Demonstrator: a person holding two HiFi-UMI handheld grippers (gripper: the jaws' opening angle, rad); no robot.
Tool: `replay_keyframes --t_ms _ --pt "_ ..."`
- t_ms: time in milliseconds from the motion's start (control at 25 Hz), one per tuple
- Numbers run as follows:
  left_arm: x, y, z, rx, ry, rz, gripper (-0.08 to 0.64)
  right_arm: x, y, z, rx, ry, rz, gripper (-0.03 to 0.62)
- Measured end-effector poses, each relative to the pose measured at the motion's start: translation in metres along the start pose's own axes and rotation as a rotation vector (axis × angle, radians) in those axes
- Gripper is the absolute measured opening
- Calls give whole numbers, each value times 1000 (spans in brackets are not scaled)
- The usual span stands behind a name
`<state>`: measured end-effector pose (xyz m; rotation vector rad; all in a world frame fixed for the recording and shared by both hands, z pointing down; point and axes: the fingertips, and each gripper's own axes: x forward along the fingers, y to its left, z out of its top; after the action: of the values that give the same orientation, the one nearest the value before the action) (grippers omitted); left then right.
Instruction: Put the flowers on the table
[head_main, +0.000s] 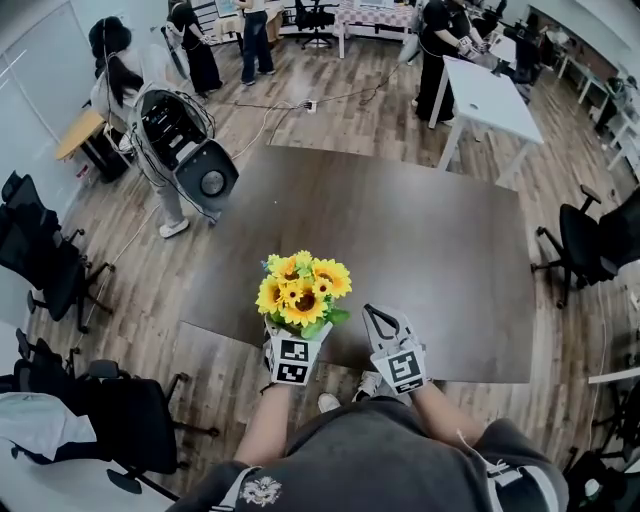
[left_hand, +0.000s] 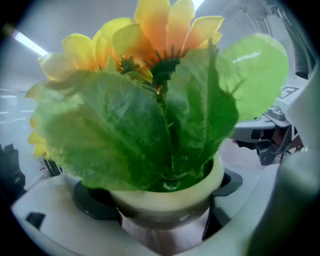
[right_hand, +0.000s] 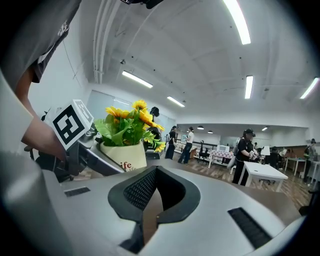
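Note:
A bunch of yellow sunflowers (head_main: 302, 290) with green leaves stands in a cream pot, held over the near edge of the dark brown table (head_main: 400, 220). My left gripper (head_main: 294, 338) is shut on the pot from below; in the left gripper view the pot's rim (left_hand: 165, 197) sits tight between the jaws, under leaves and petals (left_hand: 160, 30). Just to the right, my right gripper (head_main: 381, 320) is shut and holds nothing. In the right gripper view the potted flowers (right_hand: 129, 125) show to the left, beyond that gripper's touching tips (right_hand: 152, 200).
A white table (head_main: 490, 95) stands beyond the dark one at the far right, with people near it. A person with a wheeled black machine (head_main: 190, 150) stands off the far left corner. Office chairs (head_main: 590, 240) (head_main: 50, 270) flank both sides on the wood floor.

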<state>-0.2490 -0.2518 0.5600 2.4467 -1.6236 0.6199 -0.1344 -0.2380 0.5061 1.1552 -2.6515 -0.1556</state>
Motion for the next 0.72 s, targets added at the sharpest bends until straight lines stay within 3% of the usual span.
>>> replay_keyframes --t_ms 200,720 --pt "33 -24 10 42 9 -22 541 -2 -30 -16 18 23 -14 23" --pt "100 -57 33 31 7 -29 541 -1 -103 -44 59 -1 -2 23"
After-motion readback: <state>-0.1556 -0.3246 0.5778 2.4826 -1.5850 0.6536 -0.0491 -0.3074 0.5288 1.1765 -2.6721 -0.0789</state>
